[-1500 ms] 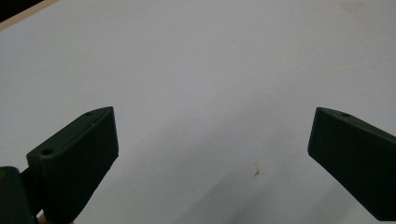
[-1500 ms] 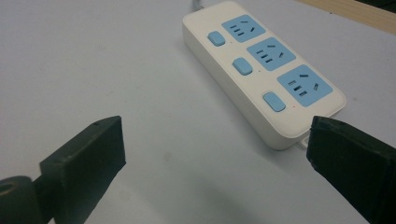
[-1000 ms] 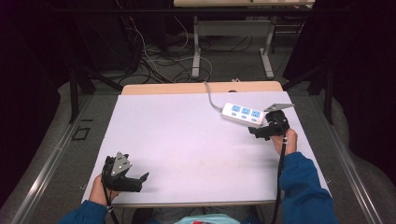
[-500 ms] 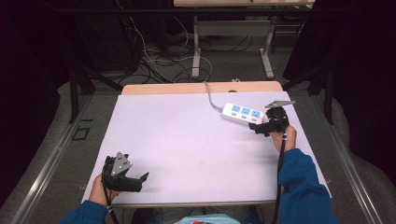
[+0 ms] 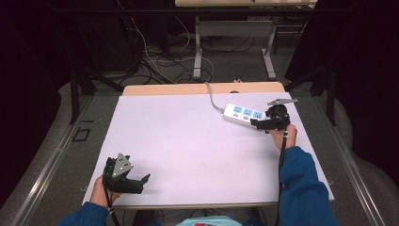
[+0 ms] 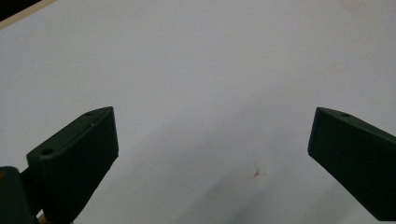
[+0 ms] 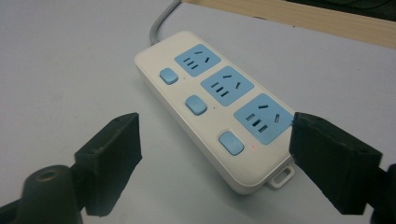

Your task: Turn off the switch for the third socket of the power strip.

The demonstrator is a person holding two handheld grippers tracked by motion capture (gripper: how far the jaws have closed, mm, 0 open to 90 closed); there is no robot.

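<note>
The right hand-held gripper (image 5: 259, 124) has edged in from a second ago and now sits just at the near end of the power strip (image 5: 243, 114), which lies flat at the far right of the desk (image 5: 188, 141), its cord (image 5: 212, 99) running off the back edge. Its jaws stand wide apart on either side of the strip's end, not touching it; likely a grasp or a switch press is coming. The left hand-held gripper (image 5: 141, 181) rests at the near left corner, jaws apart over bare desk.
</note>
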